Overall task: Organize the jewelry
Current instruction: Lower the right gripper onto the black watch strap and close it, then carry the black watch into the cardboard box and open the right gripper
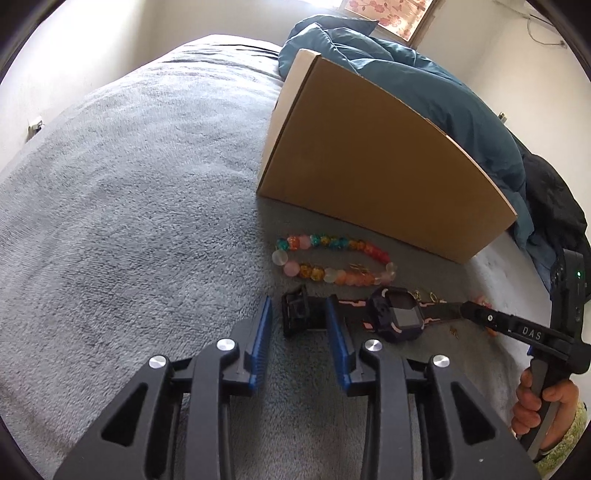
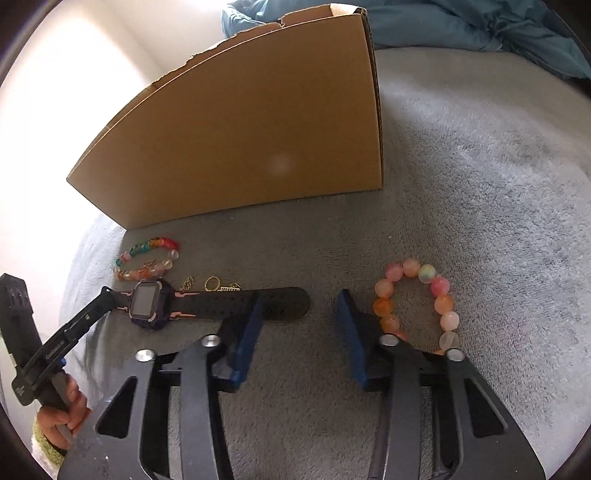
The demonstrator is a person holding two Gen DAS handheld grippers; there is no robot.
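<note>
Both jaws parted, nothing held: left gripper (image 1: 299, 328) astride the watch (image 1: 400, 314) buckle at lower centre, right gripper (image 2: 301, 325) astride its strap tip. I judge grasping comes next: pinch, then lift toward box (image 1: 369, 158).

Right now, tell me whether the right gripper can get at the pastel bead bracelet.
Probably yes: the pastel bead bracelet lies just beside the open right gripper, with only bare blanket between.

Bedroom in a home | grey fleece blanket (image 1: 129, 192) covers bed | rumpled teal duvet (image 1: 424, 74) | floral curtain (image 1: 388, 11) at window
</note>
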